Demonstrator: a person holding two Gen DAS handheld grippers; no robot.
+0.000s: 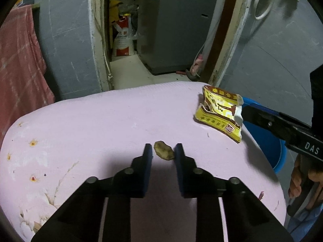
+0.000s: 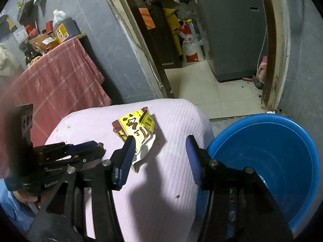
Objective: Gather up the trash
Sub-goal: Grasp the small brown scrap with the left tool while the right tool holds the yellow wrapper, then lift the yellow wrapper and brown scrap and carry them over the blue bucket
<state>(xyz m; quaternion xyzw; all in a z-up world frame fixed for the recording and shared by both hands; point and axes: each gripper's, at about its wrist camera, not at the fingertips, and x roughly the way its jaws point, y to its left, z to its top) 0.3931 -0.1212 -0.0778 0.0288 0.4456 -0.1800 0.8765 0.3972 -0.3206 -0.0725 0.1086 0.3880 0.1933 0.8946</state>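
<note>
A small brown scrap (image 1: 164,150) is lying on the pink surface (image 1: 101,125), sitting between the left claw (image 1: 163,151)'s part-open fingers, ungripped. The torn yellow wrapper (image 2: 137,129) is lying just ahead of the wide-open, empty right claw (image 2: 160,147). Both are lining up pickups; next, closing, then carrying to the blue basin (image 2: 268,157).
</note>
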